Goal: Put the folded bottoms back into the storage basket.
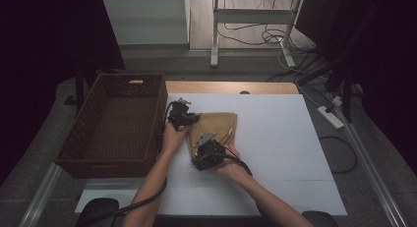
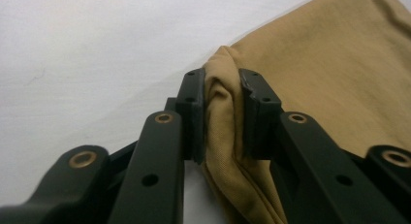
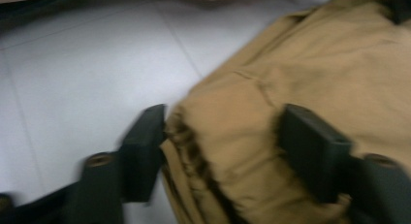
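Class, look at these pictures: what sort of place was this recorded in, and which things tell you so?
Probably a lab or workshop: a white-topped table, loose cables on the floor, and a metal stand behind.

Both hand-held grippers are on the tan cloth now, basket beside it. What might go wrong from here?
1. The left hand-held gripper pinches only a small bunched corner of the tan cloth; a lift may pull it free.
2. The right hand-held gripper straddles a thick gathered edge, and the blur hides whether its pads bite; it may slip.
3. The cloth may snag on the wicker basket rim.

tan cloth (image 3: 310, 88) blurred, cut off at edges
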Demonstrator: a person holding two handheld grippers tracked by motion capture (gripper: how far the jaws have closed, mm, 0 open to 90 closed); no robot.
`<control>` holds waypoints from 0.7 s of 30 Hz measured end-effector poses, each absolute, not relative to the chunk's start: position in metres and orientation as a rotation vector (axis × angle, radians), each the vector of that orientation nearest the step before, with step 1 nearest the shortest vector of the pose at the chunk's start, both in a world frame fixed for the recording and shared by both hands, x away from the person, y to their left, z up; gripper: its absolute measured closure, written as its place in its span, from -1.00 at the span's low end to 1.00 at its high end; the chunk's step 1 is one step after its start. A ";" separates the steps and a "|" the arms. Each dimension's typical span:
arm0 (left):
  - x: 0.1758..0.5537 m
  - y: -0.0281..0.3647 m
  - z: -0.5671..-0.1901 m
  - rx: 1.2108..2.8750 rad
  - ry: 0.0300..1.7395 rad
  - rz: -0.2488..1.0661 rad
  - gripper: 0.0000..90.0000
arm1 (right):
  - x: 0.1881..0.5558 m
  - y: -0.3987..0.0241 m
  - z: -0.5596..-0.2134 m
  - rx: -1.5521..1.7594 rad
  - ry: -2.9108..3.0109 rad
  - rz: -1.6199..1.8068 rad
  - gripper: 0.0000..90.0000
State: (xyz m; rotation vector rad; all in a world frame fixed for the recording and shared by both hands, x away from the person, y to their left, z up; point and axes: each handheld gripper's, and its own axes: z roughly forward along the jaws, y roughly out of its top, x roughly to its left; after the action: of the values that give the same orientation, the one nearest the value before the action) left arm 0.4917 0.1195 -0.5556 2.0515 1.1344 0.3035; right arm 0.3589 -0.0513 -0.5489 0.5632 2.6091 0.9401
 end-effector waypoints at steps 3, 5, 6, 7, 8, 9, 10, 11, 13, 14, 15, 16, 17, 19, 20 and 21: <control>0.493 0.121 -0.556 2.046 1.138 0.287 0.62 | 0.361 -0.052 -0.548 0.548 2.609 0.938 0.10; 0.493 0.122 -0.556 2.043 1.140 0.277 0.62 | 0.362 -0.052 -0.546 0.516 2.613 0.912 0.30; 0.494 0.122 -0.556 2.036 1.145 0.270 0.62 | 0.364 -0.053 -0.545 0.499 2.619 0.898 0.36; 0.494 0.122 -0.556 2.031 1.148 0.262 0.62 | 0.366 -0.055 -0.544 0.504 2.629 0.919 0.42; 0.495 0.123 -0.556 2.027 1.151 0.255 0.62 | 0.369 -0.056 -0.543 0.513 2.643 0.936 0.47; 0.495 0.123 -0.556 2.020 1.156 0.246 0.63 | 0.372 -0.058 -0.542 0.529 2.660 0.952 0.51; 0.495 0.124 -0.556 2.017 1.157 0.240 0.63 | 0.375 -0.060 -0.541 0.546 2.678 0.967 0.53; 0.496 0.124 -0.556 2.012 1.159 0.236 0.63 | 0.378 -0.061 -0.541 0.553 2.691 0.986 0.54; 0.496 0.125 -0.556 2.009 1.162 0.227 0.64 | 0.379 -0.063 -0.540 0.534 2.696 1.000 0.55; 0.496 0.124 -0.556 2.008 1.162 0.229 0.64 | 0.379 -0.063 -0.541 0.529 2.699 1.012 0.55; 0.495 0.124 -0.556 2.013 1.159 0.235 0.65 | 0.380 -0.064 -0.540 0.535 2.702 1.025 0.56; 0.495 0.123 -0.555 2.017 1.157 0.243 0.66 | 0.382 -0.066 -0.540 0.550 2.711 1.046 0.57; 0.495 0.123 -0.555 2.015 1.156 0.248 0.67 | 0.383 -0.067 -0.539 0.566 2.716 1.072 0.58; 0.494 0.121 -0.554 1.993 1.155 0.252 0.70 | 0.386 -0.070 -0.537 0.570 2.724 1.098 0.59; 0.494 0.120 -0.552 1.983 1.154 0.255 0.71 | 0.386 -0.071 -0.535 0.569 2.727 1.107 0.60; 0.494 0.120 -0.550 1.972 1.148 0.256 0.71 | 0.386 -0.071 -0.534 0.567 2.723 1.117 0.60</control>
State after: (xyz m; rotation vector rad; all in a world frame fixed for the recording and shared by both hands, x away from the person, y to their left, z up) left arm 0.4936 0.1198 -0.5503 1.9719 1.1483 0.2557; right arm 0.3864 -0.0714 -0.5338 0.5673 2.7227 1.1169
